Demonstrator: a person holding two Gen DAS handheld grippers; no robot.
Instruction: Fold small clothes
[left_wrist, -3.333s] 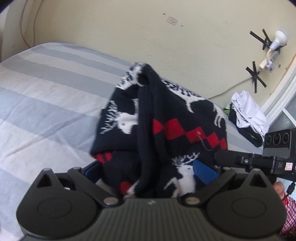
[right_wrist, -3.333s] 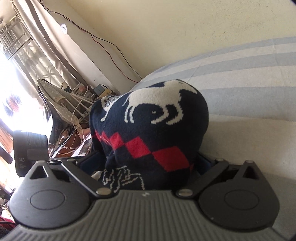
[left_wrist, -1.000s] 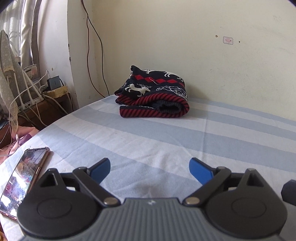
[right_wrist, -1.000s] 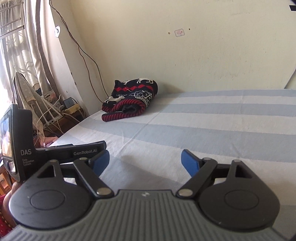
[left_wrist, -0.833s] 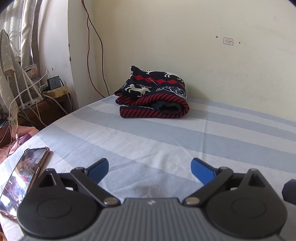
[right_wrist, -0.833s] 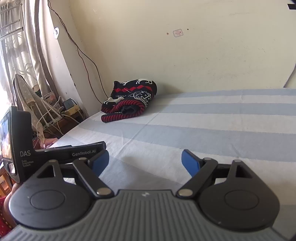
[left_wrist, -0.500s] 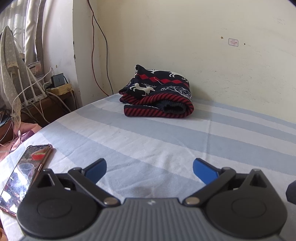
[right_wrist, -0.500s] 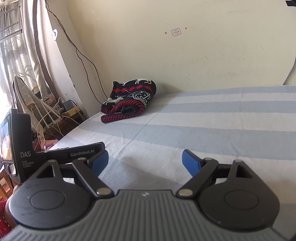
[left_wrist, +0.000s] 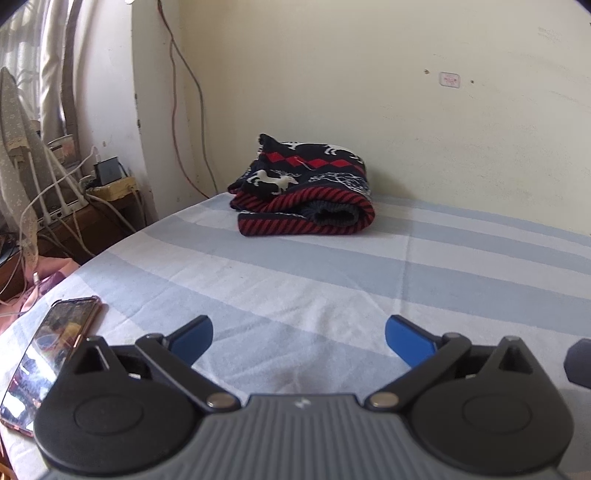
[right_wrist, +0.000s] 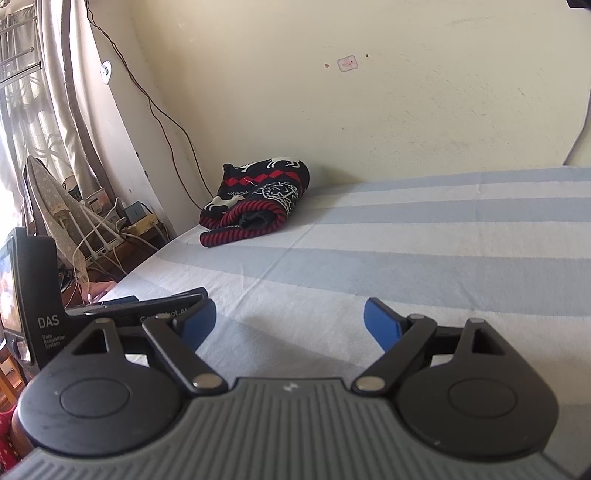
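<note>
Two handheld grippers hover low over a bed covered by a blue-and-white striped sheet. The left gripper has its blue fingers spread wide, having just finished opening, with only bare sheet between them. The right gripper also stands wide apart and grips nothing.

Far ahead of both grippers, well apart from them, a folded dark sweater with red diamonds, white deer and a red-striped hem lies at the bed's far corner by the cream wall. It sits ahead and left of the right gripper. A phone lies on the sheet just left of the left gripper.
</note>
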